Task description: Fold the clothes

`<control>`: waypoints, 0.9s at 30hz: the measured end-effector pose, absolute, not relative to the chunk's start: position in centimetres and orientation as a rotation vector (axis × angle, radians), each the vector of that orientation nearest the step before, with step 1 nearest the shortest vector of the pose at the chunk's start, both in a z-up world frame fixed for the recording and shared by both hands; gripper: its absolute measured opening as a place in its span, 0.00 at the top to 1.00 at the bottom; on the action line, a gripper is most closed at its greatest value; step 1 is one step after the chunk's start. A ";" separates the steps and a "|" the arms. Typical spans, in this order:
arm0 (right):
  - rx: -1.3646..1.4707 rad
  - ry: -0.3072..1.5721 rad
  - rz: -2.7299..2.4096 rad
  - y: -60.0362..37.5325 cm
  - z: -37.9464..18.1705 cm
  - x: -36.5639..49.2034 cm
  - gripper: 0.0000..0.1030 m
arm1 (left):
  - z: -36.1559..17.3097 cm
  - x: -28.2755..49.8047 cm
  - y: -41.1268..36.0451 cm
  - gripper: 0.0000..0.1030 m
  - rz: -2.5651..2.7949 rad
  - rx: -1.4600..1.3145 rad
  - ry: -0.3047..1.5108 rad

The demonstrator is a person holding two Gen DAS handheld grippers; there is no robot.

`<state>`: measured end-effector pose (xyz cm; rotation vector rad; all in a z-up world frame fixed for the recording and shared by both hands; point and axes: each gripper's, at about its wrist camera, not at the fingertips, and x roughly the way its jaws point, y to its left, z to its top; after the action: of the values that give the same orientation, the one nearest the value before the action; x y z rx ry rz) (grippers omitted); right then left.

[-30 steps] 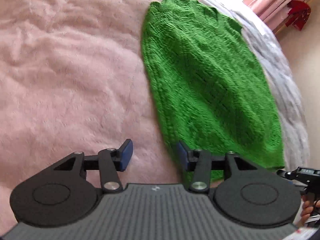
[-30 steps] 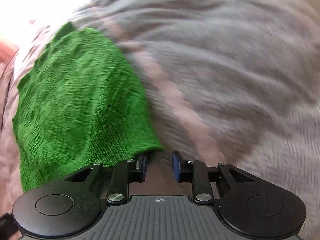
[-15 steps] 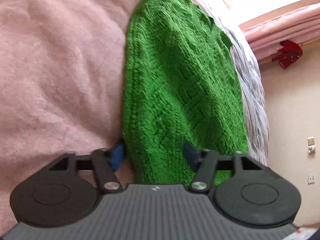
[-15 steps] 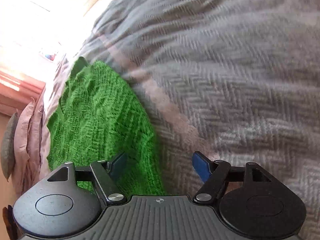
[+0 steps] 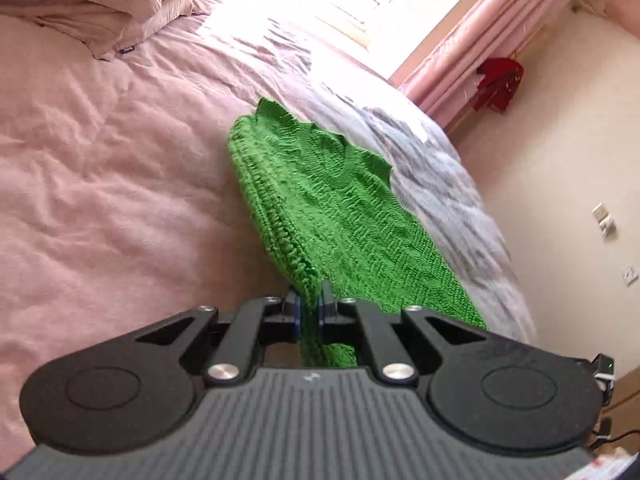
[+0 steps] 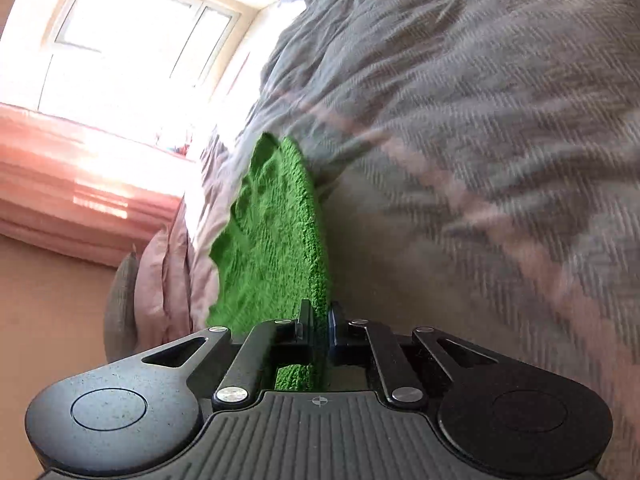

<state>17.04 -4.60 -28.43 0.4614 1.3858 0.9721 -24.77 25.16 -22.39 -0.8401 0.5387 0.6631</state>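
Garment: green knitted sweater (image 5: pixel 344 216), lying along the bed where the pink blanket (image 5: pixel 120 184) meets the grey herringbone cover (image 6: pixel 480 128); its near end is lifted off the bedding, its far end is seen resting on it.

Left gripper: left gripper (image 5: pixel 309 312) is closed on the near left corner of the sweater, with a thick knit edge pinched between the blue pads and a fold of green hanging below them.

Right gripper: right gripper (image 6: pixel 318 322) is likewise clamped on the near right edge of the sweater, with green knit squeezed between the fingers and showing beneath them.

Shape of the sweater: a long narrow strip is presented, with a doubled, rolled edge along the left side; it is judged that the sides are already folded in, though the sleeves cannot be made out.

Done so far: both near corners are secured and raised clear of the bed.

Left to do: the near end is judged to need carrying toward the far end and laying down there, so that the length is halved; the grips are then to be released and the fold smoothed.

Risk: heavy, stretchy knit may sag between the two grips, and the layers may slide apart when laid down.

Surroundings: pillows (image 5: pixel 92 4) are seen at the far left, pink curtains (image 5: pixel 492 36) and a bright window (image 6: pixel 132 40) beyond the bed.
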 end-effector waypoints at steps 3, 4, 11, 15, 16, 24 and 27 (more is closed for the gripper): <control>0.340 1.480 0.928 -6.8 -30.7 12.9 0.98 | -25.0 -27.8 22.7 0.96 0.720 -0.859 0.693; 0.324 1.514 0.901 -7.5 -31.6 11.9 0.98 | -26.1 -28.8 21.7 0.96 0.737 -0.876 0.731; 0.211 1.612 0.828 -11.8 -32.3 7.5 0.98 | -29.3 -33.4 16.9 0.93 0.749 -0.884 0.916; -0.058 1.615 0.772 -10.5 -31.9 8.3 0.92 | -30.1 -34.1 17.4 0.72 0.809 -0.809 1.043; -0.121 1.576 0.748 -9.9 -31.4 8.7 0.91 | -29.9 -34.3 17.9 0.73 0.832 -0.802 1.042; -0.233 1.172 0.889 -1.3 -28.4 12.5 0.76 | -27.9 -29.0 25.9 0.77 0.833 -0.635 0.890; -0.118 1.151 0.981 3.8 -28.6 15.5 0.72 | -28.5 -24.5 30.3 0.76 0.786 -0.613 0.842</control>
<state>15.47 3.83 -28.59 -0.1177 1.1514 0.9811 -24.51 30.34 -28.47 -0.6133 0.8421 0.7860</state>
